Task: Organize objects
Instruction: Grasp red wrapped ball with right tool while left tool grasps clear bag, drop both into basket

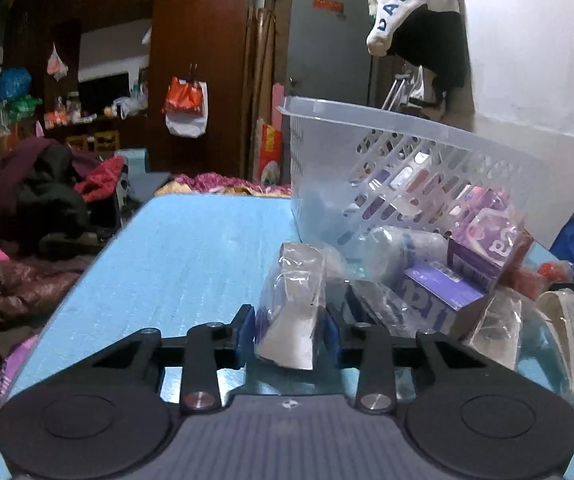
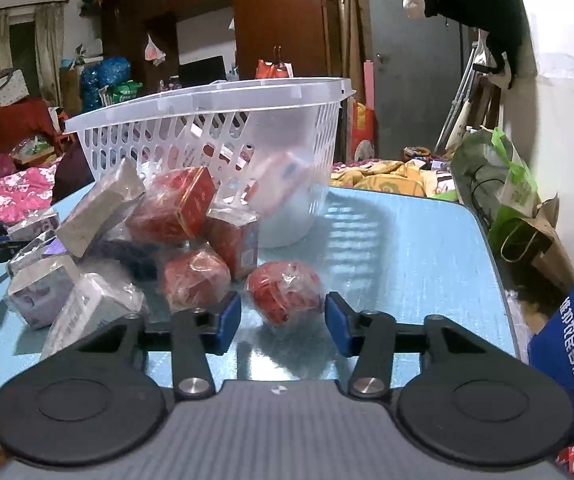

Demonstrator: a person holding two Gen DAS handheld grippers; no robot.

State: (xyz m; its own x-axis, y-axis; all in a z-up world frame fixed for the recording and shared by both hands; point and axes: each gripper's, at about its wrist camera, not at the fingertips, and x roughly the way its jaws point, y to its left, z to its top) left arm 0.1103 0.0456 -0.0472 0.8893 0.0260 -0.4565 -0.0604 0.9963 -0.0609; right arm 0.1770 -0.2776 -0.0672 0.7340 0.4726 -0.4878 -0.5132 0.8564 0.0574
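A clear-wrapped white pack (image 1: 291,320) stands on the blue table (image 1: 175,256), and my left gripper (image 1: 289,330) is shut on it, blue pads against both its sides. To its right lie purple boxes (image 1: 483,256) and more wrapped packs in front of the white slotted basket (image 1: 407,152). In the right wrist view a red ball in clear wrap (image 2: 285,294) rests on the table (image 2: 407,264) between the tips of my right gripper (image 2: 283,312), whose pads touch its wrapper on both sides. Red tins (image 2: 179,204) and grey packs (image 2: 99,204) are piled to its left, before the basket (image 2: 207,128).
The basket holds a few boxes. A blue bag (image 2: 571,332) and a green and brown paper bag (image 2: 515,208) stand off the table's right edge. Clothes (image 1: 31,200) are heaped on a bed to the left. Open table surface lies left of the pile.
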